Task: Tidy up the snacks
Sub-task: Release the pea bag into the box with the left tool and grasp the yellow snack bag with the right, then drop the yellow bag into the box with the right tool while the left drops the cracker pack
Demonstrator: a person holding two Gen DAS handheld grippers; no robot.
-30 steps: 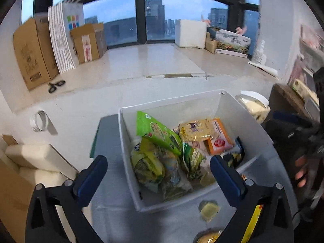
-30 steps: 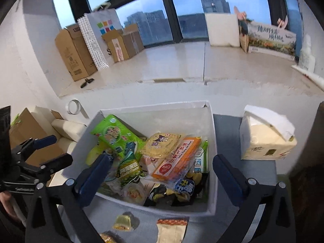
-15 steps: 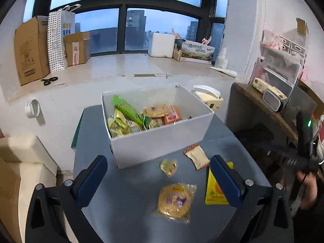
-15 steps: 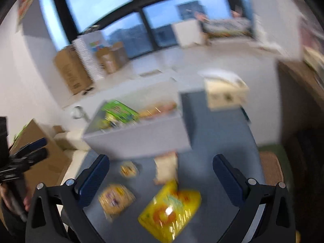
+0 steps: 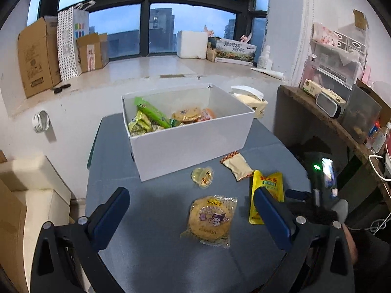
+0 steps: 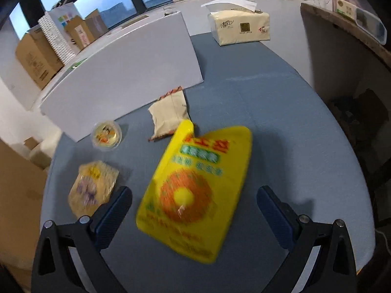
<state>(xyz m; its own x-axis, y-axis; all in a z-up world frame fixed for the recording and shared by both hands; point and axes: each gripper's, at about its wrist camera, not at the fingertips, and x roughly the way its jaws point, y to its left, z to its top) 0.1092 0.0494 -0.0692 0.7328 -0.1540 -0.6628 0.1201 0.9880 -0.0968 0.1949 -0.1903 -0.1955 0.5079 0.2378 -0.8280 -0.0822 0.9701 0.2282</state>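
Both tongs spread wide and empty: right tongs [image 6: 194,210] poised low over the yellow pouch [image 6: 195,193], left tongs [image 5: 190,210] hanging back above the round cookie packet [image 5: 210,219]. No contact with any snack visible in either view. Largest first: grey desk [image 5: 151,232] carrying everything; on it a white box [image 5: 190,144], already loaded with green packets, a cookie and an orange pack. Behind and to the right of the box, a tissue pack [image 6: 240,28], no part of the job. Four snacks lying loose on the desk in front of the box: yellow pouch nearest the right tongs, blurred in the right view, one edge seemingly lifted off the desk; round cookie packet flat just beside it; beige sachet [image 6: 169,114] between pouch and box wall, its near end under or touching the pouch corner, hard to tell which; small jelly cup [image 6: 106,134] close by the box wall. Judged step: reaching for the next loose snack, most likely the yellow pouch. Next move calls for lowering the right tongs astride the pouch, closing on an edge rather than the flat face, lifting clear of the sachet, then carrying over the near box wall before releasing. Slippery foil a likely risk.
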